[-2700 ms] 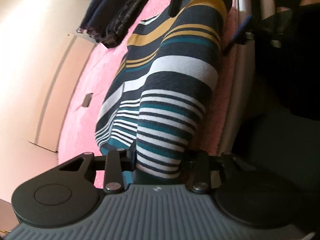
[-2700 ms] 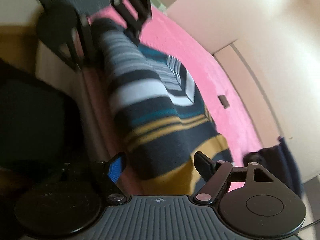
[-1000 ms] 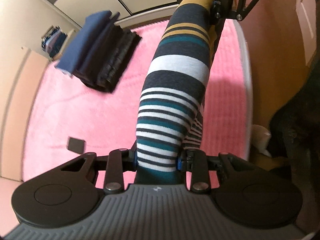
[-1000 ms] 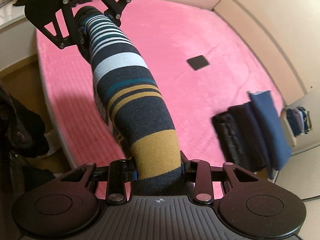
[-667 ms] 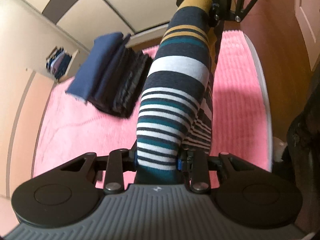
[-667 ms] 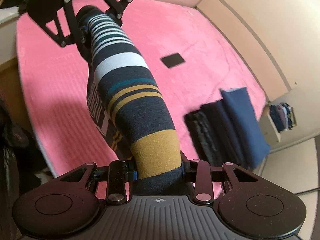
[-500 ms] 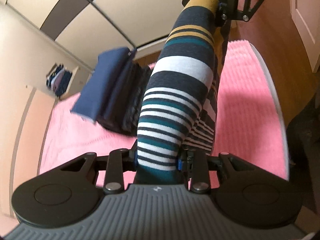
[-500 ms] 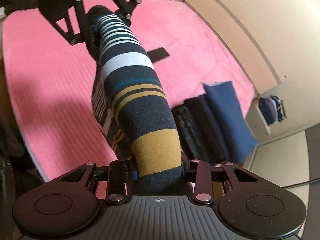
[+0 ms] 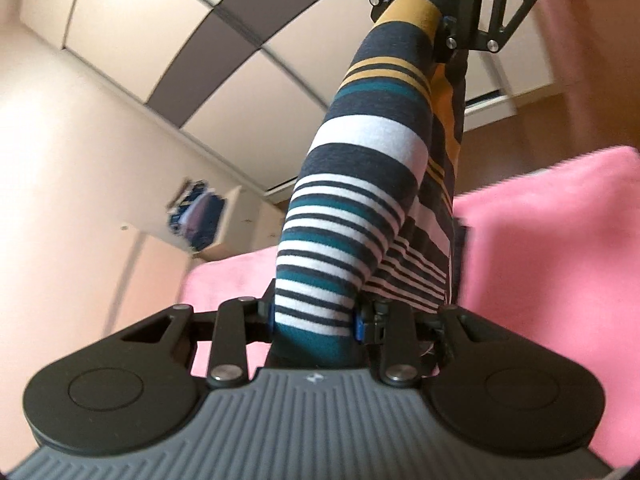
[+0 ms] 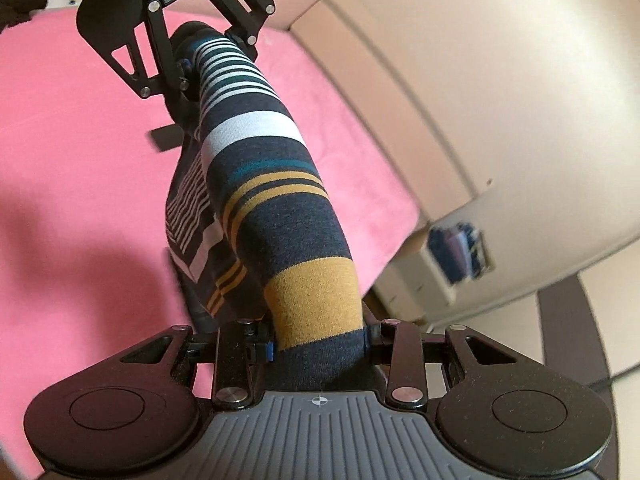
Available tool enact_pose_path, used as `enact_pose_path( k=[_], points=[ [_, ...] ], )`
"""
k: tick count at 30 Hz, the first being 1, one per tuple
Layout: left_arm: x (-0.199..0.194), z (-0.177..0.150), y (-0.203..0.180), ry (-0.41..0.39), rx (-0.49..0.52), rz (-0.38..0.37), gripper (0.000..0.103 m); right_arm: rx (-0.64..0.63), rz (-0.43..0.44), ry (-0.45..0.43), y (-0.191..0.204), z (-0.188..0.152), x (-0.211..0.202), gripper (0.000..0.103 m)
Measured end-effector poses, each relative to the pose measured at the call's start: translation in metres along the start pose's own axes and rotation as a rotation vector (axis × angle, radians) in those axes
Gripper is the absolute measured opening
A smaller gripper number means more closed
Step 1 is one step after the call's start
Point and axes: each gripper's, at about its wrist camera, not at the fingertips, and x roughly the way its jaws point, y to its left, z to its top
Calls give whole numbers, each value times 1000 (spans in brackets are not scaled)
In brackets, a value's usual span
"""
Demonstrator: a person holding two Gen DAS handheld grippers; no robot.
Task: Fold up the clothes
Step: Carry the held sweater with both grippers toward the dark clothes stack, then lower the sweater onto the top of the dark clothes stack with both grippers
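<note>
**Striped garment held aloft between two grippers, above the pink surface.**
The pink surface (image 10: 80, 184) fills the frame's left; the striped garment (image 10: 276, 200) runs up its centre, doubled over and clear of it. The right gripper (image 10: 318, 344) clamps the mustard end, the left gripper (image 9: 316, 316) the teal end. Judged best: keep both ends level and taut so the hanging layers align.
</note>
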Motion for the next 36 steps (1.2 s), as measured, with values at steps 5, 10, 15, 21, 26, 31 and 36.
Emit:
enact_pose_path(
  k=[5,10,15,21,26,31,36],
  points=[
    [74,27,69,31,26,132,30,-43,-73,-69,-90,-3,67,35],
    [144,22,89,16,64,276,30,-59,-189,-121,-92,-29,127,35],
    [240,-35,-9,139,141,167,31,-91,-172,-101,-39,-83,209,36],
    [271,-84,-70,224,144,86,33,-126,-63,-21,20,-128,255,39],
    [262,-95,-62,177,168,52,34,-125,-73,-34,32,-138,241,44],
    [254,-100,-67,173,151,59,26,-74,-71,-16,29,-134,260,44],
    [244,-110,-114,181,112,122,23,-94,-59,-16,49,-141,254,44]
  ],
)
